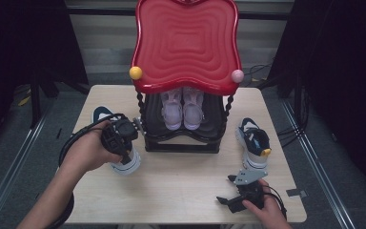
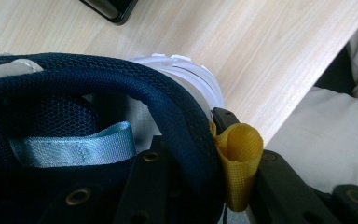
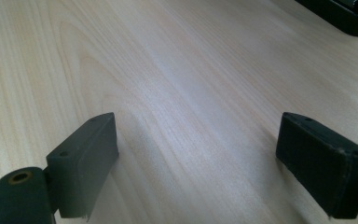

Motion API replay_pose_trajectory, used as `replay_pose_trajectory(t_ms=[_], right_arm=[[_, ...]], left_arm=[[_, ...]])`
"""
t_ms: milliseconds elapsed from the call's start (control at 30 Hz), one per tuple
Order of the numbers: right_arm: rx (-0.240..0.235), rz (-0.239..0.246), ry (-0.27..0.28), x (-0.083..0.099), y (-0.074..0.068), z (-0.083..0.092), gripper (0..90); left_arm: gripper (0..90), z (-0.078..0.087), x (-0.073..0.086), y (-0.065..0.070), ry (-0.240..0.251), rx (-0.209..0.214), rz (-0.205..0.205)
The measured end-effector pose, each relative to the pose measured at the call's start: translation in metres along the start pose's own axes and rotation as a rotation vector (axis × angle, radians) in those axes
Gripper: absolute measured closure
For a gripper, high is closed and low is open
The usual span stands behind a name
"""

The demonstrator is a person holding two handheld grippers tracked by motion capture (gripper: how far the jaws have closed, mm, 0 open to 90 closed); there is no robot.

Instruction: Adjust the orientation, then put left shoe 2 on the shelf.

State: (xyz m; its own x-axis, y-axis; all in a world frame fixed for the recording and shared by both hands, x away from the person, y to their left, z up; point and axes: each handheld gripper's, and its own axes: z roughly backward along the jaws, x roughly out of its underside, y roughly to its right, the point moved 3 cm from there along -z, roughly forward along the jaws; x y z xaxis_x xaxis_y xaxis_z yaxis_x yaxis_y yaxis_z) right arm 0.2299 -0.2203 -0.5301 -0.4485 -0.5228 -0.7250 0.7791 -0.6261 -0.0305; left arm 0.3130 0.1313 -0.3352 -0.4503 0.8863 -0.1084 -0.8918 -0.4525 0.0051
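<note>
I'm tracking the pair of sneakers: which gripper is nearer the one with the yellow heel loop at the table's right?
Right gripper, just in front of that sneaker; left gripper is across the table.

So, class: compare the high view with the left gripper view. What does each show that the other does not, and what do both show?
High view alone: the red tray topping the black rack, the pink shoes inside it, a second sneaker at the right, and the right gripper with its jaws open over the table.

Left gripper view alone: the yellow heel loop and pale blue strap of the held sneaker, up close, with one jaw inside the navy collar and one outside by the loop.

Both: the held sneaker, the left gripper and the wooden table.
</note>
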Motion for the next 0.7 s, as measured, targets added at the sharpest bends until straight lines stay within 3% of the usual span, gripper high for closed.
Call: replay_pose_trajectory(t_ms=[233, 700], right_arm=[[-0.001, 0.001, -0.002, 0.0, 0.0, 0.0, 11.9], [0.0, 0.0, -0.002, 0.0, 0.0, 0.0, 12.0]], left_arm=[[75.2, 0.017, -0.005, 0.004, 0.001, 0.012, -0.016], [74.9, 0.056, -0.015, 0.008, 0.005, -0.025, -0.051]])
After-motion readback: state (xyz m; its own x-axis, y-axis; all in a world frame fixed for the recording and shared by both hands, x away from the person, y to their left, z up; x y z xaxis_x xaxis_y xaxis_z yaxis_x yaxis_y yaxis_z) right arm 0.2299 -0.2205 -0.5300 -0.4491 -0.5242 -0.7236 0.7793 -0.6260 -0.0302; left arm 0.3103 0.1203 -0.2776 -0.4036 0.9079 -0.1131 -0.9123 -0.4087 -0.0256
